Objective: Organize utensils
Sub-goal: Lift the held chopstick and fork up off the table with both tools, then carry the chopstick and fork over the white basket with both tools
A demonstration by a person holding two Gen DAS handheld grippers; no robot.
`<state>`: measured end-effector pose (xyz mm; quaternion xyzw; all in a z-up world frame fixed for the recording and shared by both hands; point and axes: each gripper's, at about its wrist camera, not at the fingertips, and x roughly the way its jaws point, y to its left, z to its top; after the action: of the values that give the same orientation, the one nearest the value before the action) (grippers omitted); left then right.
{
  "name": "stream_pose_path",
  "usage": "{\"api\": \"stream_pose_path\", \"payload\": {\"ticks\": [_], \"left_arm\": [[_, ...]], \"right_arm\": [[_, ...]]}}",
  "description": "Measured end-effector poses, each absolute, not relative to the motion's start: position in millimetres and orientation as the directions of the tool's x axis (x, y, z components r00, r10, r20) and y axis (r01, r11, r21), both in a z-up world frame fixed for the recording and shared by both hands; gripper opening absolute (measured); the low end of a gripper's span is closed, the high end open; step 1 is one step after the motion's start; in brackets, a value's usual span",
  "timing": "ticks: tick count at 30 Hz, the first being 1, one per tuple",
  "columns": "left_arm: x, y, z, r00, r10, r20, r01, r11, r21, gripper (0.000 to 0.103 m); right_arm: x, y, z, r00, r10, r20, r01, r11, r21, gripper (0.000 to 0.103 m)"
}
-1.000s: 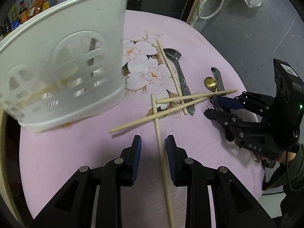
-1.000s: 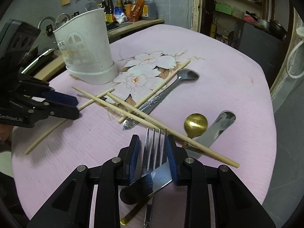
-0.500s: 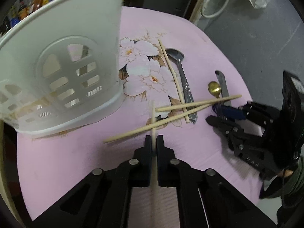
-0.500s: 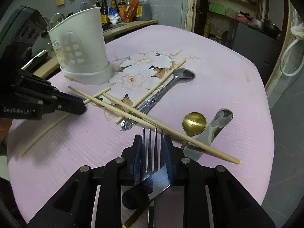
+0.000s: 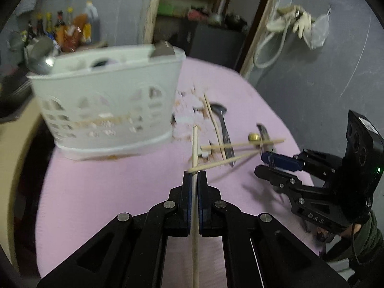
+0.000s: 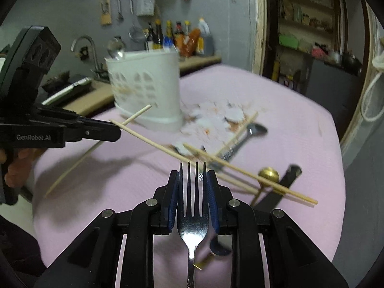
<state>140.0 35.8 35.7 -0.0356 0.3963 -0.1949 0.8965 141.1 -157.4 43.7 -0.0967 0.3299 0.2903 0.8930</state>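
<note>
My left gripper [image 5: 194,176] is shut on a wooden chopstick [image 5: 195,144], lifted off the pink table [image 5: 108,192]; the stick points ahead, its tip near the base of the white slotted utensil holder [image 5: 108,105]. My right gripper [image 6: 193,176] is shut on a silver fork [image 6: 193,225], tines forward, raised above the table. Three more chopsticks [image 6: 240,170], a silver spoon [image 6: 254,130], a gold-bowled spoon [image 6: 268,174] and a dark knife [image 6: 285,180] lie crossed on the cloth to the right of the holder [image 6: 146,91]. The left gripper [image 6: 115,133] shows at left in the right wrist view.
A counter with bottles [image 6: 177,38], a tap [image 6: 86,45] and hanging tools stands behind the table. A doorway with shelves [image 6: 304,24] is at the back right. The table's rounded edge [image 5: 288,132] drops to a grey floor. A hand [image 6: 14,165] grips the left tool.
Both grippers rose off the table with their loads, the left with the chopstick it closed on, the right with the fork. The views tilted up toward the holder and back wall.
</note>
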Motion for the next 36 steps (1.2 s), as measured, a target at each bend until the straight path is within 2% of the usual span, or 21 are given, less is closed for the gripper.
{"api": "stream_pose_path", "payload": {"ticks": [10, 19, 26, 36], "left_arm": [[106.3, 72.6, 78.6, 0.827, -0.312, -0.469, 0.229, 0.947, -0.226, 0.002], [100.1, 102.1, 107.6, 0.933, -0.242, -0.266, 0.169, 0.948, -0.27, 0.002], [112.6, 120.1, 123.7, 0.957, -0.194, -0.214, 0.131, 0.952, -0.277, 0.002], [142.3, 145.7, 145.5, 0.968, -0.179, -0.176, 0.122, 0.948, -0.294, 0.002]], "right_arm": [[126.9, -136.8, 78.9, 0.679, 0.556, -0.479, -0.615, 0.787, 0.043, 0.02], [128.5, -120.5, 110.0, 0.73, 0.616, -0.296, -0.626, 0.776, 0.072, 0.02], [133.3, -109.3, 133.4, 0.785, 0.585, -0.203, -0.593, 0.805, 0.024, 0.02], [155.4, -101.4, 162.0, 0.791, 0.589, -0.166, -0.595, 0.803, 0.014, 0.02]]}}
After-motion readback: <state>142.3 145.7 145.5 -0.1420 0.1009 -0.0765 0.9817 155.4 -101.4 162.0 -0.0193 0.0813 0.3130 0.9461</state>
